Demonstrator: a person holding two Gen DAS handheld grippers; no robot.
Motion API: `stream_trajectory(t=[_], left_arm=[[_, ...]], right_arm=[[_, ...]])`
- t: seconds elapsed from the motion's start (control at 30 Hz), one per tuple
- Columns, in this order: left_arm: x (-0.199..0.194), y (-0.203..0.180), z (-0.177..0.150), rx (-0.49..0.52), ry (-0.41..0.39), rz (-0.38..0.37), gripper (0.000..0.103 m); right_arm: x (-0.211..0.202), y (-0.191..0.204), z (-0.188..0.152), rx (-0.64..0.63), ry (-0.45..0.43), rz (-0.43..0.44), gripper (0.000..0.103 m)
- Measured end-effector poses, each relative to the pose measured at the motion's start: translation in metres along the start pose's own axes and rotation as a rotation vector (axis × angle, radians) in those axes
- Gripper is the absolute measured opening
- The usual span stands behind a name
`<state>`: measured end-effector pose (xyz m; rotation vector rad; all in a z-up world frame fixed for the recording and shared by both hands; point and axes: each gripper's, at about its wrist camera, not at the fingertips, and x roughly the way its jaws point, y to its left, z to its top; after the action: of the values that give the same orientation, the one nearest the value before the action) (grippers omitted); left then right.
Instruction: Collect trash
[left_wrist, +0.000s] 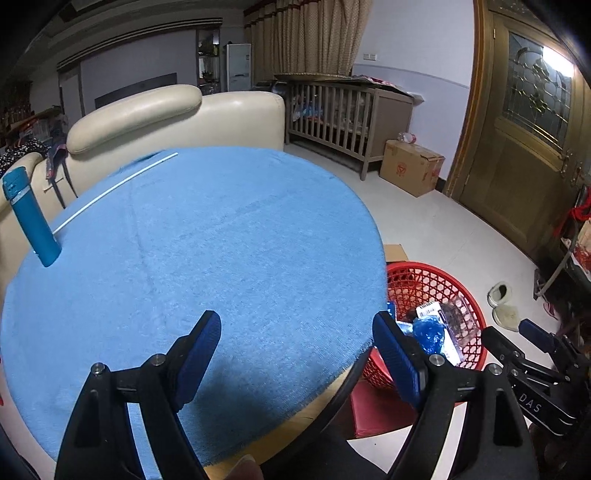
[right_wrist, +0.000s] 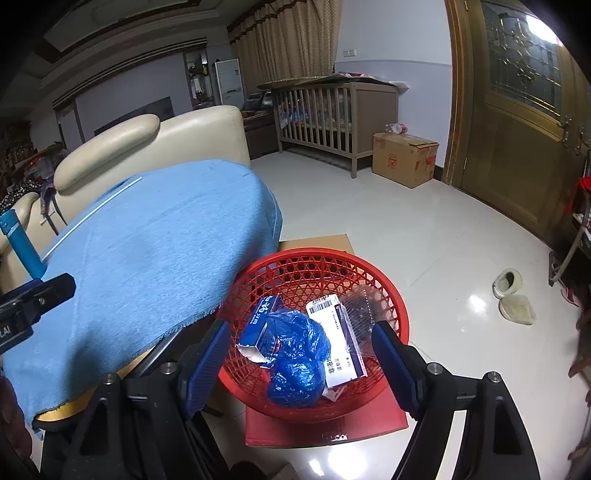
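A red mesh basket (right_wrist: 397, 306) stands on a red box on the floor, right of the table. In it lie a crumpled blue plastic bag (right_wrist: 295, 354), a small blue carton (right_wrist: 264, 317), a white and purple box (right_wrist: 341, 339) and clear plastic packaging (right_wrist: 365, 306). My right gripper (right_wrist: 301, 354) is open and empty, hovering above the basket. My left gripper (left_wrist: 295, 354) is open and empty over the near right part of the blue tablecloth (left_wrist: 207, 236). The basket also shows in the left wrist view (left_wrist: 436, 280).
A blue bottle (left_wrist: 31, 218) stands at the table's left edge beside a thin white rod (left_wrist: 114, 188). A cream sofa (left_wrist: 177, 114) is behind the table. A crib (left_wrist: 347, 114), a cardboard box (left_wrist: 412, 166), slippers (right_wrist: 513, 295) and a wooden door (right_wrist: 517, 129) lie beyond.
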<state>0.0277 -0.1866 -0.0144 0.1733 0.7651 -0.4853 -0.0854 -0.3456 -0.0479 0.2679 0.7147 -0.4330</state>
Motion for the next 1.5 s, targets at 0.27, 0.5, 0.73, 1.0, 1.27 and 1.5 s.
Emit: stream_trajectory(t=[0.27, 0.5, 0.73, 1.0, 1.27, 1.5], left_arm=[[0.004, -0.002, -0.003, 0.002, 0.022, -0.009, 0.085], [0.005, -0.004, -0.004, 0.015, 0.031, -0.012, 0.085], [0.005, -0.003, -0.003, 0.014, 0.031, -0.009, 0.088], [0.004, -0.01, -0.004, 0.043, 0.027, -0.013, 0.089], [0.005, -0.015, -0.007, 0.064, 0.031, -0.044, 0.089], [0.003, -0.019, -0.009, 0.078, 0.026, -0.079, 0.089]], right_arm=[[0.001, 0.001, -0.001, 0.001, 0.006, -0.005, 0.081], [0.004, 0.004, -0.002, -0.001, 0.019, -0.014, 0.085], [0.001, 0.006, 0.0, -0.002, 0.012, -0.017, 0.089], [0.003, 0.007, 0.0, -0.002, 0.021, -0.017, 0.089], [0.005, 0.008, -0.002, 0.0, 0.033, -0.02, 0.089], [0.006, 0.008, -0.003, 0.001, 0.038, -0.019, 0.089]])
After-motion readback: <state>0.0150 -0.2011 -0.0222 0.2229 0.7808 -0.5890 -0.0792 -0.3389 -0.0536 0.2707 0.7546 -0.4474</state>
